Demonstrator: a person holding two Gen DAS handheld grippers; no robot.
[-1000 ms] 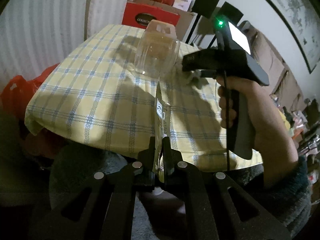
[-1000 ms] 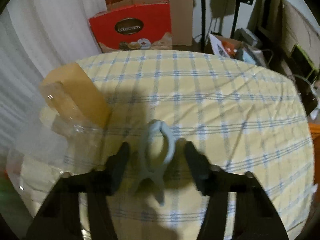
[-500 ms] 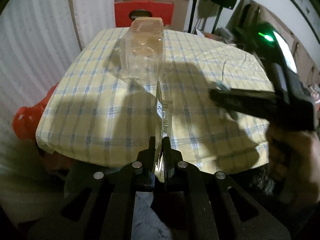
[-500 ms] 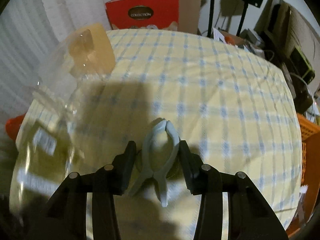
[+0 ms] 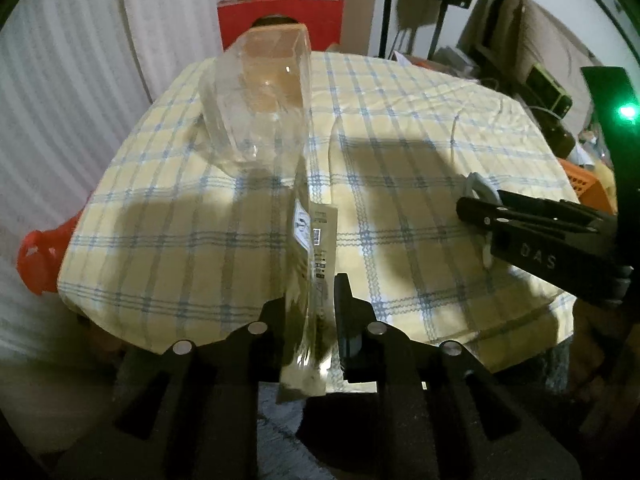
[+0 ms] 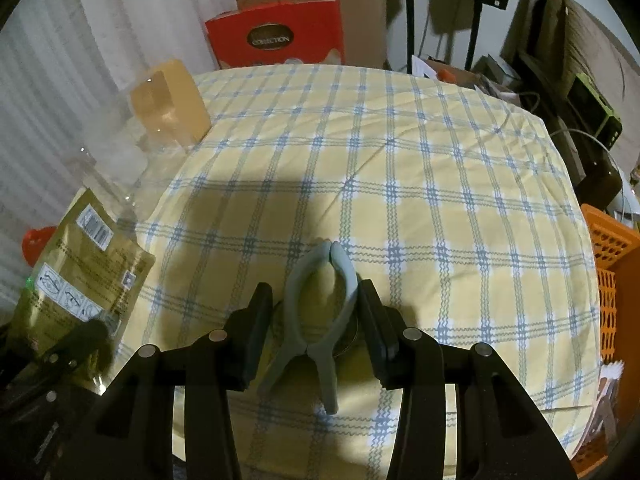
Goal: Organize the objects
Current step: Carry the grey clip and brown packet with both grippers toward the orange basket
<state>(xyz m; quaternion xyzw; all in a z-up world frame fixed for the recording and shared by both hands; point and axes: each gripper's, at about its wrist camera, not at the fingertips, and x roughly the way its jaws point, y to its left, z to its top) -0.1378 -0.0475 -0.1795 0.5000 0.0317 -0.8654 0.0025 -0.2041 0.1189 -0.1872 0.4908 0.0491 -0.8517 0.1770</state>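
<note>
Since a second ago the left hand-held gripper (image 5: 316, 304) has begun loosening; its jaws are opening around one gold pouch (image 5: 310, 280), standing edge-on at the bench's (image 5: 400, 140) near edge. One clear container (image 5: 256, 96) now looms closer, far left. Right hand-held gripper (image 6: 316, 312) clasps one grey clip (image 6: 316, 320).

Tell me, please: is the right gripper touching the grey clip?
Touching. In the right wrist view the right gripper has both fingers pressed against the sides of the grey clip, holding it above the checked tablecloth.
</note>
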